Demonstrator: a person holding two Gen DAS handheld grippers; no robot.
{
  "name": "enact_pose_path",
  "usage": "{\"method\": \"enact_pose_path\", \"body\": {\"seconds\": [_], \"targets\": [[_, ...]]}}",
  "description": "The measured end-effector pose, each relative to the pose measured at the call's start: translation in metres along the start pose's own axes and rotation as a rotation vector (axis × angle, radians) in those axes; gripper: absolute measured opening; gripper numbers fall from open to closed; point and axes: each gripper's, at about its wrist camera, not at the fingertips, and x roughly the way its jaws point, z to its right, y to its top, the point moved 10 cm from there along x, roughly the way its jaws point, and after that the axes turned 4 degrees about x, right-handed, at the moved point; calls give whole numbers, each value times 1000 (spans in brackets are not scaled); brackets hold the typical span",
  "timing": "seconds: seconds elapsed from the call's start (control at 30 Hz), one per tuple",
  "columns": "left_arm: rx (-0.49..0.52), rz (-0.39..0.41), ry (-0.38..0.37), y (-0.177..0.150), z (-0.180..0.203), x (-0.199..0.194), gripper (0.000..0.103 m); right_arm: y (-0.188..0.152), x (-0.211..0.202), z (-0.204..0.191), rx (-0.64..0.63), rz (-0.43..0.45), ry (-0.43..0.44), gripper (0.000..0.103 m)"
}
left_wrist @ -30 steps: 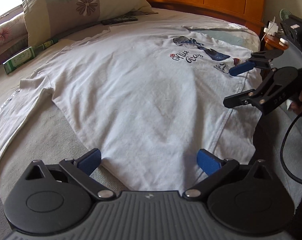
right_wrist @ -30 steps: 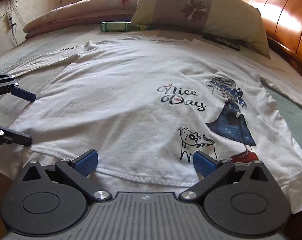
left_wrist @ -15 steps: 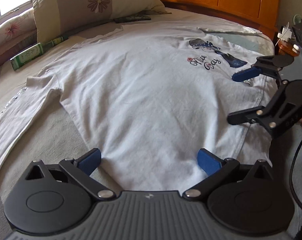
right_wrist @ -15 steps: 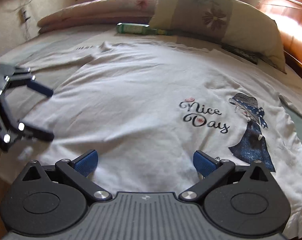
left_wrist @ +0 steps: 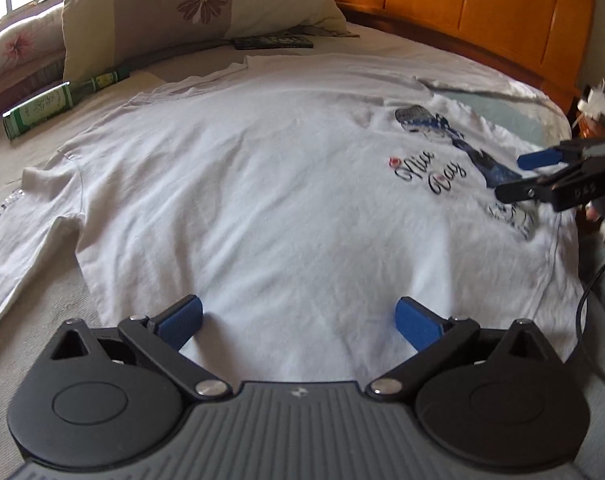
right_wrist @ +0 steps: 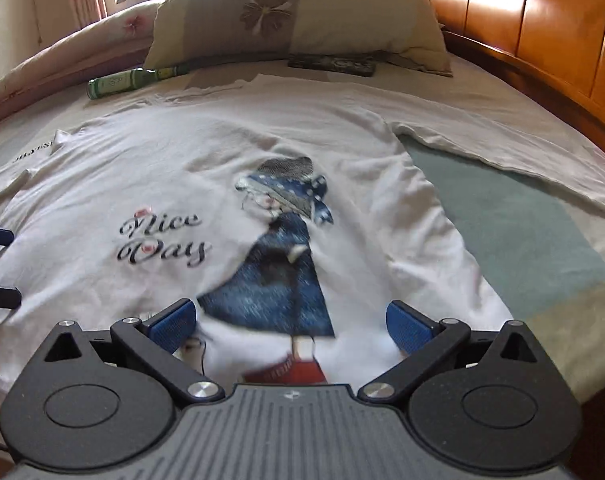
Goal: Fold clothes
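A white long-sleeved shirt (left_wrist: 262,200) lies spread flat on the bed, front up, with a "Nice Day" print and a girl in a blue dress (right_wrist: 278,276). My left gripper (left_wrist: 298,320) is open and low over the shirt's hem on its plain side, with cloth showing between the blue pads. My right gripper (right_wrist: 290,324) is open over the hem at the girl print, nothing pinched. From the left wrist view the right gripper (left_wrist: 510,176) shows at the right edge, open. The left gripper's fingertips (right_wrist: 6,298) reach in at the left edge of the right wrist view.
A flowered pillow (right_wrist: 302,16) leans at the far side of the bed. A green bottle (left_wrist: 58,106) and a dark flat case (right_wrist: 334,64) lie beside it. The wooden headboard (left_wrist: 482,8) runs along the right. One sleeve (right_wrist: 502,144) stretches across the green sheet.
Both grippers have moved forward over the shirt's hem. The right one has shifted right, from the cat print to the girl print. Both stay open.
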Motion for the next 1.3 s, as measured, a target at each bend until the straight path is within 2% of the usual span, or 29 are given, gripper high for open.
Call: {"method": "enact_pose_path", "body": {"seconds": [0.07,0.13,0.23,0.3,0.4,0.43,0.57,0.67,0.7,0.83,0.9,0.97,1.07,1.17,1.23,1.3], "targets": [[7,-21,3,-9,-1,-9,102,-8,-8,3,-22,-7,-8,103],[9,-2,11,-1,-1,-12,102,0,-10,5,-7,-10,10,103],[-19,40,3,19,-1,-8,102,46,-5,14,65,123,56,103],[-51,58,-16,30,-1,0,102,75,11,18,123,166,91,103],[-46,32,-11,25,1,9,102,93,50,19,227,88,223,103],[-32,19,1,20,1,11,102,93,61,23,233,71,234,103],[-30,-19,10,-1,-5,-1,102,96,72,53,175,110,129,102],[-14,-64,25,-6,-11,-11,102,105,67,57,187,97,135,103],[-12,-62,26,-2,-13,-13,102,109,66,58,193,91,142,103],[-8,64,39,44,-26,-7,102,134,63,19,89,154,194,103],[-17,92,39,63,-33,9,102,142,79,-2,65,134,227,103],[-25,85,46,71,-41,27,101,143,101,-13,49,96,229,103],[-52,41,64,59,-53,40,103,135,116,-2,-10,93,156,103],[-117,22,62,38,-66,31,102,136,103,28,66,101,132,102],[-115,19,87,32,-67,20,102,136,93,44,126,94,114,103],[-107,36,93,32,-63,9,102,134,76,35,105,86,89,103]]}}
